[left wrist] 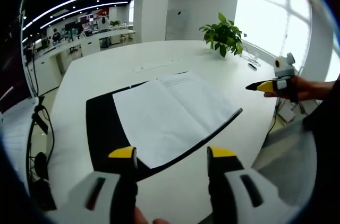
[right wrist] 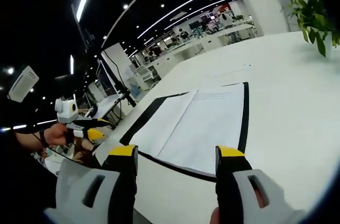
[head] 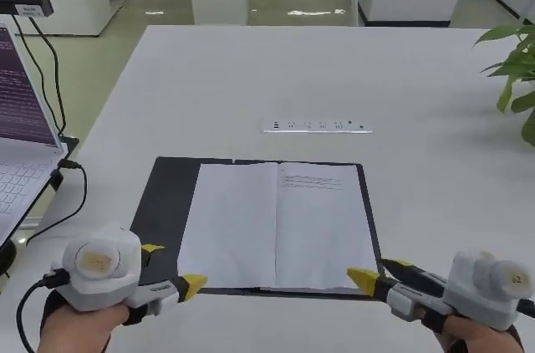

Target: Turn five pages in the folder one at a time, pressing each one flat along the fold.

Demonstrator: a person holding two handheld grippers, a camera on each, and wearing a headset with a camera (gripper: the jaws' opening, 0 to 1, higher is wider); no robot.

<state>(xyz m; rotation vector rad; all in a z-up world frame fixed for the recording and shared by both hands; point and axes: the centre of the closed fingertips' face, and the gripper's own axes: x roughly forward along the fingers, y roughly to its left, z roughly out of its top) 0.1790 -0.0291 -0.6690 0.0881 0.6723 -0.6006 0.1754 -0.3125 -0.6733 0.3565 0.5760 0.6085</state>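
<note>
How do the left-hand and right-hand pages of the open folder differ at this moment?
In the head view, the left page looks blank, while the right page carries a few lines of print near its top. A wide band of the black folder shows beside the left page; beside the right page only a thin black strip shows. Both pages are white, lie flat and meet at the fold.

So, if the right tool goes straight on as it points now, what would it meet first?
The right tool would most likely meet the near edge of the open folder, at its right-hand page.
</note>
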